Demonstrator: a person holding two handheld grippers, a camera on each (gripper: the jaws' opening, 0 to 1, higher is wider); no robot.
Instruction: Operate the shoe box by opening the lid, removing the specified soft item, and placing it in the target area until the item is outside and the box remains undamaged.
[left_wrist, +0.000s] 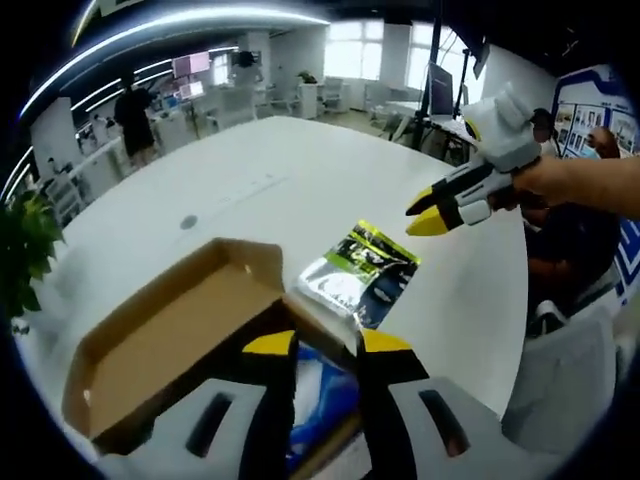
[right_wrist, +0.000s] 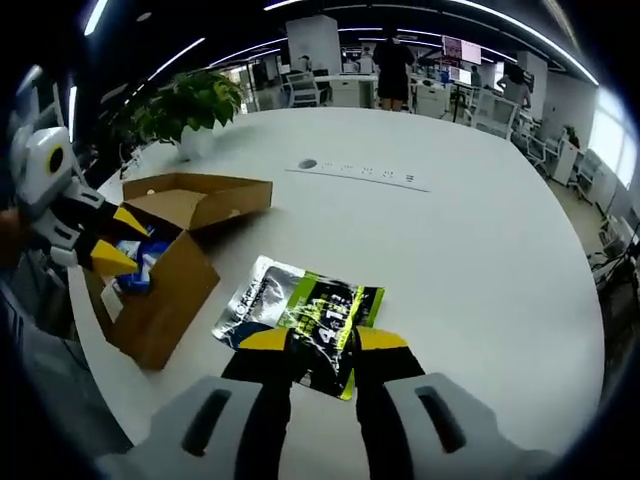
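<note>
An open brown cardboard shoe box (left_wrist: 165, 345) lies on the white table (left_wrist: 270, 170), its lid folded back. Inside it sits a blue and white soft item (left_wrist: 325, 390), which my left gripper (left_wrist: 328, 345) hovers over, open. In the right gripper view that left gripper (right_wrist: 115, 240) hangs over the box (right_wrist: 170, 275) and the blue item (right_wrist: 148, 262). A silver, green and black packet (left_wrist: 362, 272) rests flat on the table beside the box. My right gripper (right_wrist: 322, 340) stands open above the near edge of the packet (right_wrist: 300, 310). The left gripper view has it (left_wrist: 432, 208) raised, clear of the packet.
A potted plant (right_wrist: 190, 105) stands at the table edge past the box. A round socket (right_wrist: 307, 164) is set in the tabletop (right_wrist: 470, 250). Chairs (left_wrist: 560, 390) crowd the table's side. A person (left_wrist: 135, 115) stands far off among desks.
</note>
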